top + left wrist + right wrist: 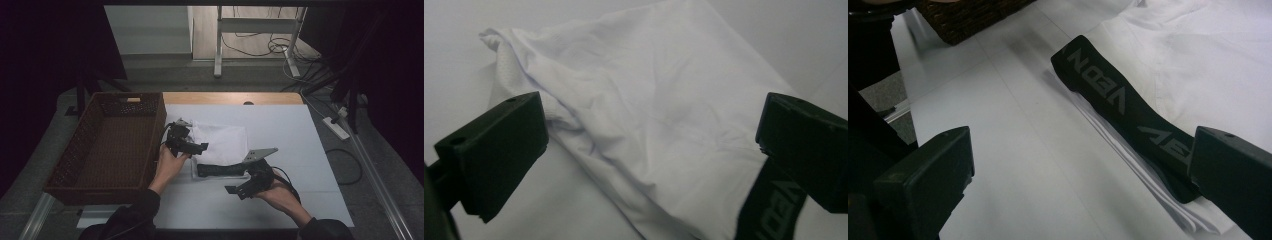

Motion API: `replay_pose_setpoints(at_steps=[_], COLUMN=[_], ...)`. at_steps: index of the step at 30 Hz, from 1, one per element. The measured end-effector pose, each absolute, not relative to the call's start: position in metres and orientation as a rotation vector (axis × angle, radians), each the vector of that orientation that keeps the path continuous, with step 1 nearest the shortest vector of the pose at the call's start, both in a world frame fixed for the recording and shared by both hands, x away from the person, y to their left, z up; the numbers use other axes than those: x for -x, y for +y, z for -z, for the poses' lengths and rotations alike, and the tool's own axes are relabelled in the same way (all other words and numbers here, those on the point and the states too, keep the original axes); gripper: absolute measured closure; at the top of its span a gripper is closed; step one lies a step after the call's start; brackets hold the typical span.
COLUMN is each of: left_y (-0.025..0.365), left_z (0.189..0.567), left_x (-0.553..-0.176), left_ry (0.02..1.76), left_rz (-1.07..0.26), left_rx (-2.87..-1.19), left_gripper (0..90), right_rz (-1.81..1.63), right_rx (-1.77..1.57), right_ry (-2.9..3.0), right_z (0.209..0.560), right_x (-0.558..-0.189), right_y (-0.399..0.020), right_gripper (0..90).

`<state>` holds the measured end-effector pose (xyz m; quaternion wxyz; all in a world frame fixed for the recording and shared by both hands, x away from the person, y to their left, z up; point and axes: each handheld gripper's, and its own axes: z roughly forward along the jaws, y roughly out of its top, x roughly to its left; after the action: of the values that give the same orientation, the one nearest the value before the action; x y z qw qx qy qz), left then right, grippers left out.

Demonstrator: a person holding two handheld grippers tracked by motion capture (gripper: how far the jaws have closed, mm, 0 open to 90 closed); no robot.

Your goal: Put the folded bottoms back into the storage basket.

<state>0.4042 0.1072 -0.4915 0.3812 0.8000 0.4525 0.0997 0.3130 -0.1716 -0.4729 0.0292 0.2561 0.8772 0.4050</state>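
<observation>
My left gripper (186, 142) hangs with jaws spread wide over the near-left edge of the folded white cloth garment (220, 142), gripping nothing. My right gripper (250, 182) is likewise released, jaws apart, just beside the garment's black elastic waistband with grey lettering (220, 170). The garment lies on the white sheet covering the wooden table (300, 150), close to the dark brown woven wicker basket (107, 145) at the left. Beyond, I see grey floor, a white desk frame (260, 30) and loose cables (272, 47) in a dim room.
</observation>
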Motion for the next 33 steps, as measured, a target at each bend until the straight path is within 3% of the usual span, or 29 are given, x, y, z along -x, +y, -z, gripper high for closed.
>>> replay_pose_setpoints(at_steps=[33], left_y=[0.122], left_z=[0.523], left_x=[-0.482], left_ry=[1.374], left_rz=[-0.252], left_rx=[-2.029], left_gripper=[0.6], right_rz=[-1.232], right_rx=[-0.750], right_ry=[2.738], right_z=[0.474], right_x=[-0.314], right_y=[-0.169], right_gripper=[0.0])
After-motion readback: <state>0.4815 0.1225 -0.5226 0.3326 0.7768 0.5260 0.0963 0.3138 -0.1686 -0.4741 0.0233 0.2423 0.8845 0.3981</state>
